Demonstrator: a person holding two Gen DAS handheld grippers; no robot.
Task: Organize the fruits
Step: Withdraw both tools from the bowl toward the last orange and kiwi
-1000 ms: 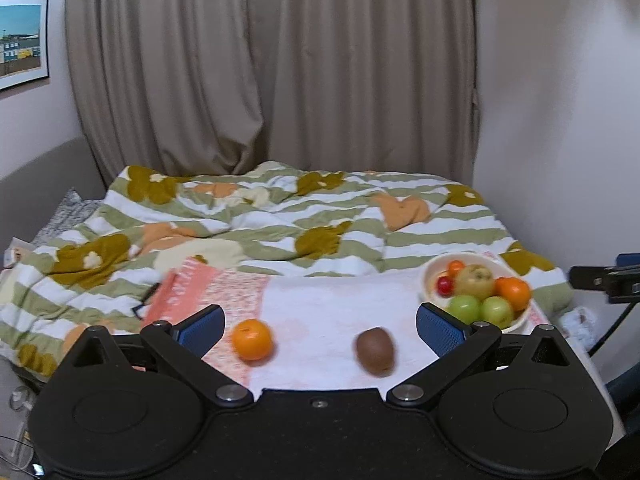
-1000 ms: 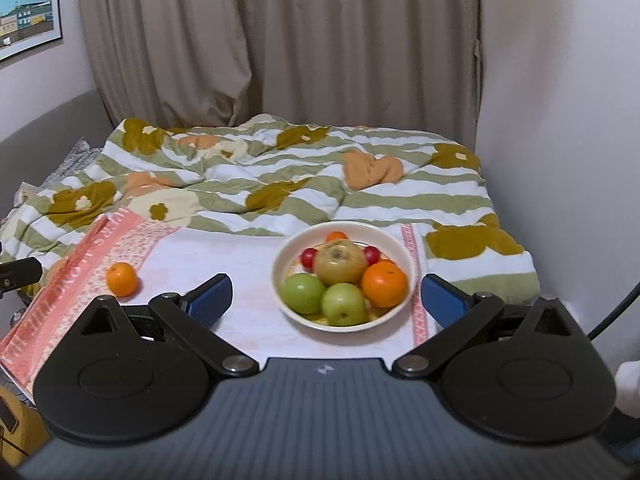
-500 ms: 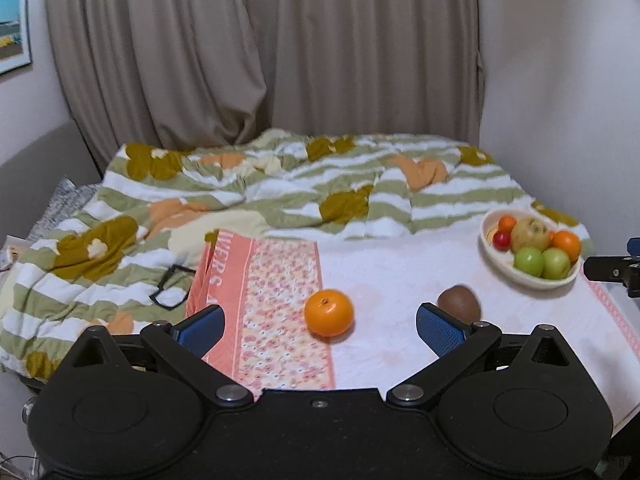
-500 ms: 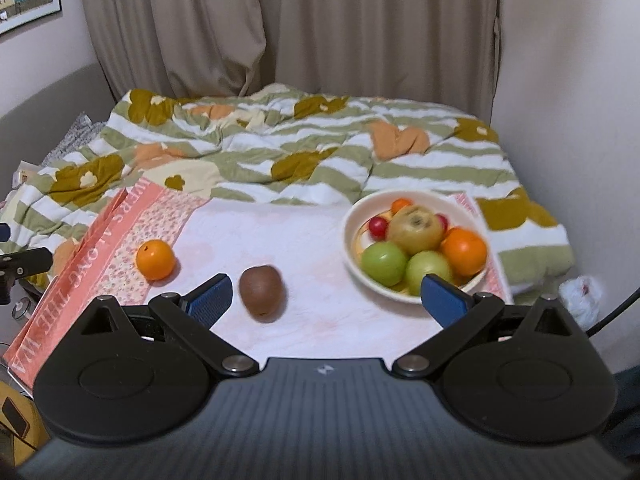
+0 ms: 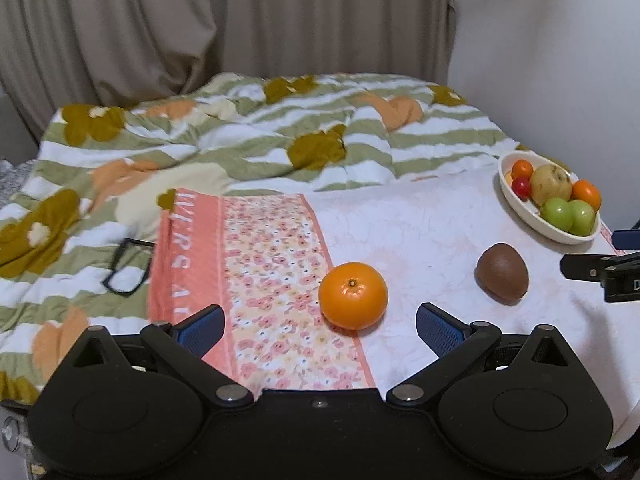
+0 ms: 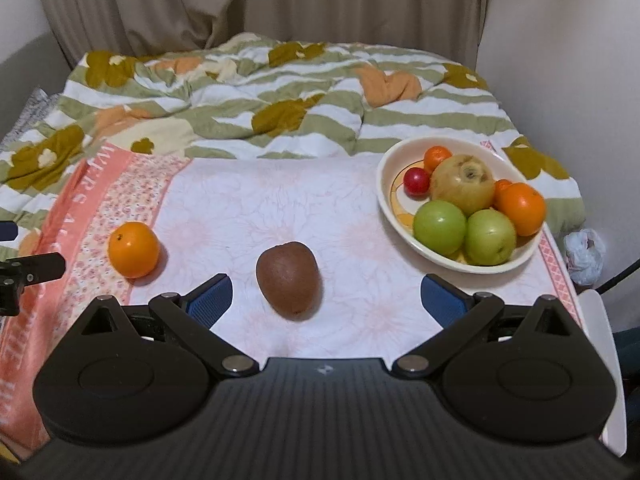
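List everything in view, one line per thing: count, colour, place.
orange: 1, orange, loose on the floral cloth, left of the kiwi
kiwi: 1, brown, loose on the cloth's white part
bowl: 1, cream, right side of the cloth
green apples: 2, green, front of the bowl
pear: 1, yellow-brown, middle of the bowl
small oranges: 2 clearly, orange, in the bowl
red fruit: 1, red, back left of the bowl
cloth: 1, pink floral and white, over the blanket
blanket: 1, green-striped, on the bed
glasses: 1, black, on the blanket
curtain: beige, behind the bed
left gripper: 1, black, blue pads, open
right gripper: 1, black, blue pads, open
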